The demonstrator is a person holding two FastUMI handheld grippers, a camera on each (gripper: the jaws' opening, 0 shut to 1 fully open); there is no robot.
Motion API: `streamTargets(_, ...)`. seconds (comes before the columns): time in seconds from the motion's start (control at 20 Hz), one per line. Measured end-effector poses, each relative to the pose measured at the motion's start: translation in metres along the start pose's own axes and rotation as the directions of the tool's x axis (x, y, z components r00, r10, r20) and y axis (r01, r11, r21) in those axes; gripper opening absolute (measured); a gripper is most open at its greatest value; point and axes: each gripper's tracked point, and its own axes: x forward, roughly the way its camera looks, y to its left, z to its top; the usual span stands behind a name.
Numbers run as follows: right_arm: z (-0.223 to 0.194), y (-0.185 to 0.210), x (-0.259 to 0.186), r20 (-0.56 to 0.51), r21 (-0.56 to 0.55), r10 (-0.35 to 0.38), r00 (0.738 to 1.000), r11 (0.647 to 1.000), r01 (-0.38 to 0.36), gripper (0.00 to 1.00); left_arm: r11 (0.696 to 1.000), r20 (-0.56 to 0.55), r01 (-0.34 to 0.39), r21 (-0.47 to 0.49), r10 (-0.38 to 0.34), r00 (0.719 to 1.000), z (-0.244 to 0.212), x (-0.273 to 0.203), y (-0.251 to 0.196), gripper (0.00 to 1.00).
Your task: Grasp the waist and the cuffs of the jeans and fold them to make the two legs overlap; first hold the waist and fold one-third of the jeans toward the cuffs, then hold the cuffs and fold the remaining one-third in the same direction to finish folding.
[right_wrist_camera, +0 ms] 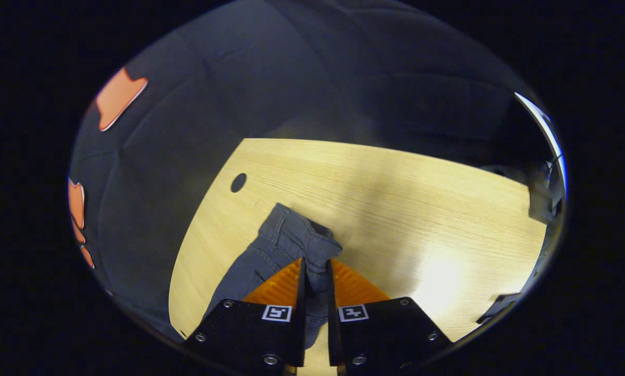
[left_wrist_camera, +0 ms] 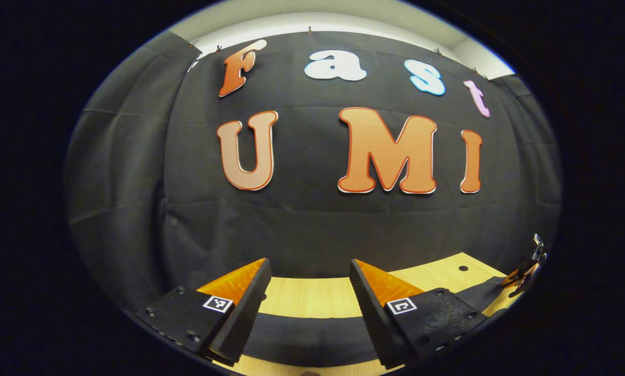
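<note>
In the right gripper view the grey jeans (right_wrist_camera: 270, 250) lie on the wooden table (right_wrist_camera: 396, 209), their waistband end puckered upward. My right gripper (right_wrist_camera: 316, 263) is shut on that waist edge, and cloth shows in the narrow gap between its fingers. My left gripper (left_wrist_camera: 309, 263) is open, its fingers wide apart with nothing between them, and it faces the booth wall above the table (left_wrist_camera: 312, 297). A dark strip of the jeans (left_wrist_camera: 307, 342) runs across the table under its fingers. At the far right of that view the right gripper (left_wrist_camera: 523, 271) sits at a dark end of the cloth.
A round hole (right_wrist_camera: 238, 182) pierces the tabletop near the jeans' waist. A dark fixture (right_wrist_camera: 542, 203) stands at the table's far right edge and a small black piece (right_wrist_camera: 500, 305) lies near the front right. The black wall cloth hangs close behind the table.
</note>
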Motion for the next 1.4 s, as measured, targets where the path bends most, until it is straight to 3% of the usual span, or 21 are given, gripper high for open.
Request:
streamTargets(0.3, 0.0, 0.049, -0.044, 0.117, -0.192, 0.05, 0.992, 0.981, -0.027, 0.18, 0.999, 0.065, 0.046, -0.005, -0.046, 0.997, 0.015, -0.026, 0.02, 0.91)
streamTargets(0.6, -0.017, 0.097, -0.082, 0.142, -0.274, 0.142, 0.98, 0.957, -0.099, 0.18, 0.997, 0.063, 0.039, -0.064, -0.035, 0.997, 0.008, -0.043, 0.045, 0.91)
streamTargets(0.95, -0.062, 0.159, -0.116, 0.071, -0.299, 0.263, 0.962, 0.926, -0.231, 0.18, 0.994, 0.05, 0.023, -0.105, -0.017, 0.999, 0.0, -0.045, 0.064, 0.91)
streamTargets(1.4, -0.125, 0.211, -0.138, -0.029, -0.37, 0.368, 0.929, 0.86, -0.352, 0.18, 0.995, 0.056, 0.011, -0.102, -0.005, 0.998, 0.004, -0.051, 0.075, 0.91)
